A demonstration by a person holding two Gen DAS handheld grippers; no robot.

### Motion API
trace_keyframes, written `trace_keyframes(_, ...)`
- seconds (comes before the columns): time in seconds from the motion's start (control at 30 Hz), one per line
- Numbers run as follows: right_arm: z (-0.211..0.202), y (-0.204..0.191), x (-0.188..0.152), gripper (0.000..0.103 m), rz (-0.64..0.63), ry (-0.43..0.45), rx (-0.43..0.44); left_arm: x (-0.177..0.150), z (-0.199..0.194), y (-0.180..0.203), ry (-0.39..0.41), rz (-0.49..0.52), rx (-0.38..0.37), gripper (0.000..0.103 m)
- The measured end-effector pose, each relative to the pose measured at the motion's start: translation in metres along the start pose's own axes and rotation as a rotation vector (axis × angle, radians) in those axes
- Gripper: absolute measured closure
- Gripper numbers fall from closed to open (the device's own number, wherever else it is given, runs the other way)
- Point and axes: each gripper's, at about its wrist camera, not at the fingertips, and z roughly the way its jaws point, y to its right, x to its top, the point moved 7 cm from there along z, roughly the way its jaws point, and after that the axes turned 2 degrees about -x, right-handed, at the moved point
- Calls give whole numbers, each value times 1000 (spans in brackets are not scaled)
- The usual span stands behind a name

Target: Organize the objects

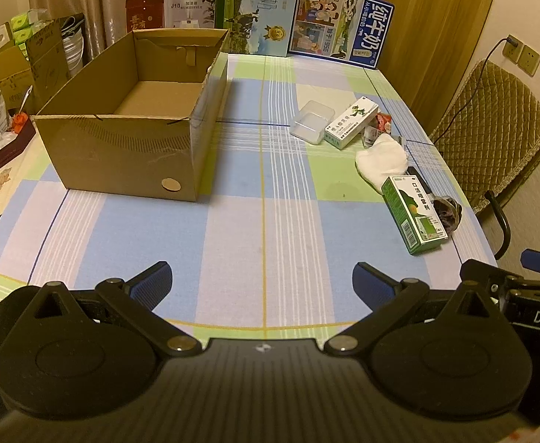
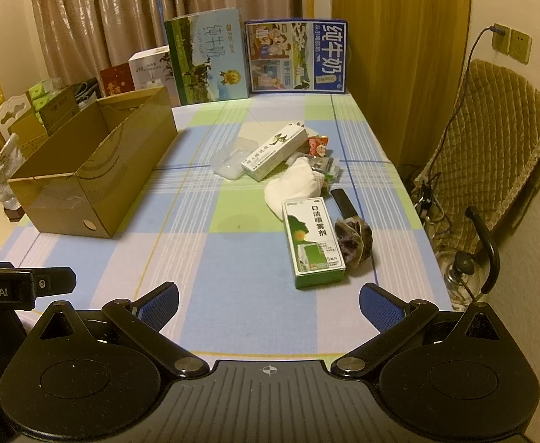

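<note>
An open, empty cardboard box (image 1: 133,118) (image 2: 96,170) stands on the left of the checked tablecloth (image 1: 262,221). On the right lie a green spray box (image 1: 414,214) (image 2: 314,236), a white cloth (image 1: 380,158) (image 2: 296,184), a white-green ointment box (image 1: 351,122) (image 2: 273,151), a clear plastic case (image 1: 312,122) (image 2: 231,162), a dark tea bag (image 1: 447,212) (image 2: 355,240), a black stick (image 2: 345,201) and small red packets (image 1: 382,123) (image 2: 318,146). My left gripper (image 1: 262,284) is open and empty near the front edge. My right gripper (image 2: 268,302) is open and empty, short of the green box.
Milk cartons (image 1: 338,26) (image 2: 296,57) and other boxes stand along the table's far edge. A padded chair (image 1: 491,125) (image 2: 491,155) is to the right, with a kettle (image 2: 469,269) on the floor. Clutter (image 1: 4,110) lies left of the cardboard box.
</note>
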Motion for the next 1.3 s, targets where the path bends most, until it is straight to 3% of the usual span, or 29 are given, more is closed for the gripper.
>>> trace_keyframes(0.8,5,18,-7,2,43,-14,-8,-6,7,-1,-21,-10,4,1)
trace_keyframes(1.3,22,64,11,2,70,17,-59,14,31,23,-7,6,-39,1)
